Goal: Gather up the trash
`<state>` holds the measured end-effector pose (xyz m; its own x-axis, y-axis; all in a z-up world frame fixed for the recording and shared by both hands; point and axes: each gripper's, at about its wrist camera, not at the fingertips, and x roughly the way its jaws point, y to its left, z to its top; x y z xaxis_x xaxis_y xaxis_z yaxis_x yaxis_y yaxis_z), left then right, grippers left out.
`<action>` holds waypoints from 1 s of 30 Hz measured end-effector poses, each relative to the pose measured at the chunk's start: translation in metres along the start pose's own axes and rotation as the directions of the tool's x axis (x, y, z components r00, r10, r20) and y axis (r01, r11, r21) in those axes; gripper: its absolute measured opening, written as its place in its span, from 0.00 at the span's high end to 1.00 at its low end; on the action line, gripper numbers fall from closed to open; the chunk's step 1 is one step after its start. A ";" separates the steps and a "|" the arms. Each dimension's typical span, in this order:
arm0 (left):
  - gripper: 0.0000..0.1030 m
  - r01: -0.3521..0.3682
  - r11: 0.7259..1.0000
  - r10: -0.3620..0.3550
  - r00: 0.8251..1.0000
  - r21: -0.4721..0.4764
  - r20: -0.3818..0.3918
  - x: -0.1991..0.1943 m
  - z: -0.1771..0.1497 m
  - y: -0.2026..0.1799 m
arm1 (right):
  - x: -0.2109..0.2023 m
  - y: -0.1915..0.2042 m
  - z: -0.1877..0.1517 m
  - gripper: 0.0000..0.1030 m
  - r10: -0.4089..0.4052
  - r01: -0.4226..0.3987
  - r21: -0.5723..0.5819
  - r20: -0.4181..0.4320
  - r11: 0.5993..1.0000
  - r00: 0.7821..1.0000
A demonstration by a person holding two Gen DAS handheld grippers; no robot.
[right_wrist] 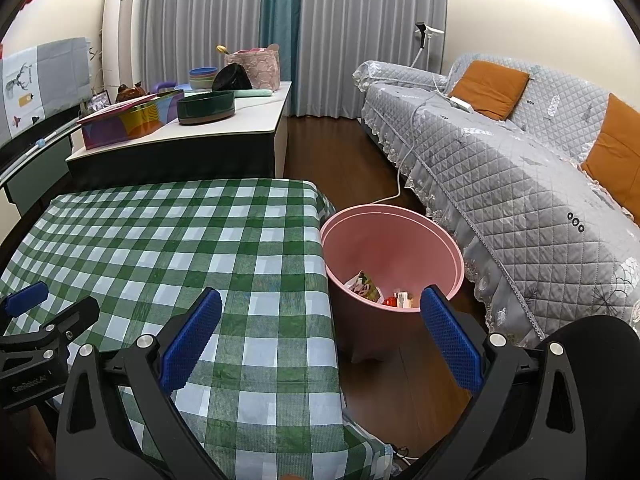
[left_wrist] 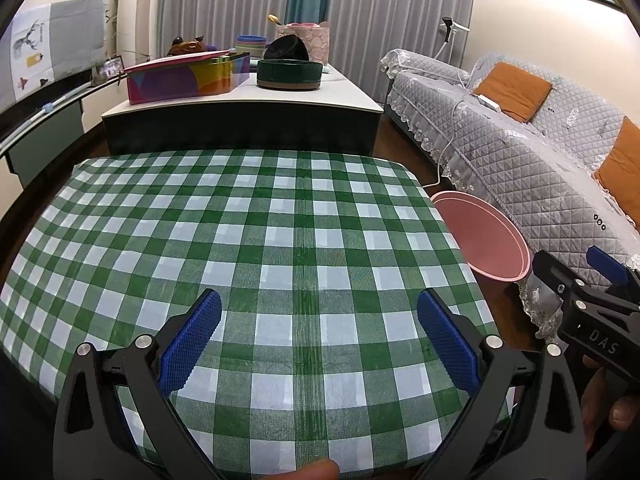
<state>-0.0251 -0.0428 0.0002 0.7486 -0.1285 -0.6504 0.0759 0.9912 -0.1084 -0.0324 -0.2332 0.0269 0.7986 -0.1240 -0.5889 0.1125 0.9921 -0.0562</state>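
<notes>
Trash (right_wrist: 378, 292) lies at the bottom of the pink bin (right_wrist: 440, 236): a printed wrapper toward 9 o'clock inside it and small red and white scraps toward 6 o'clock, too small to tell apart. The bin stands on the wooden floor (right_wrist: 344, 160), just beside the table's corner at its 9 o'clock and near the lace skirt of the sofa (right_wrist: 520, 200) at its 3 o'clock.

From the right wrist view, the right gripper (right_wrist: 320, 340) hangs with its blue pads spread wide and nothing between them; one pad sits over the checked cloth, the other over the bin's near rim. At 9 o'clock in that view the left gripper (right_wrist: 28, 320) shows partly, above the cloth's edge.

From the left wrist view, the left gripper (left_wrist: 320, 340) is likewise spread wide and holds nothing, above the green-and-white tablecloth (left_wrist: 260, 220). The bin (left_wrist: 488, 240) peeks past the table edge at 3 o'clock, and the right gripper (left_wrist: 592, 292) shows at 4 o'clock, with fingers of a hand (left_wrist: 612, 408) below it.

Beyond the table at 12 o'clock stands a low cabinet (left_wrist: 240, 104) bearing a colourful box (left_wrist: 180, 80) and a dark green round dish (left_wrist: 290, 74).
</notes>
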 end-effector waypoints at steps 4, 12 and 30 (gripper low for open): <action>0.08 -0.002 1.000 0.002 1.000 0.003 0.006 -0.002 0.001 0.000 | 0.001 0.000 0.000 0.05 0.001 -0.001 0.000 0.001 1.000 1.000; 0.08 -0.002 1.000 0.001 1.000 0.011 0.013 -0.003 0.002 0.000 | 0.000 -0.001 0.000 0.05 0.000 0.000 0.000 0.001 1.000 1.000; 0.08 -0.002 1.000 0.002 1.000 0.019 0.020 -0.004 0.005 -0.002 | 0.001 -0.001 0.000 0.05 0.000 0.000 -0.001 0.001 1.000 1.000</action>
<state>-0.0247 -0.0442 0.0069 0.7616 -0.1257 -0.6358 0.0869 0.9920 -0.0921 -0.0316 -0.2347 0.0269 0.7992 -0.1239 -0.5881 0.1121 0.9921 -0.0567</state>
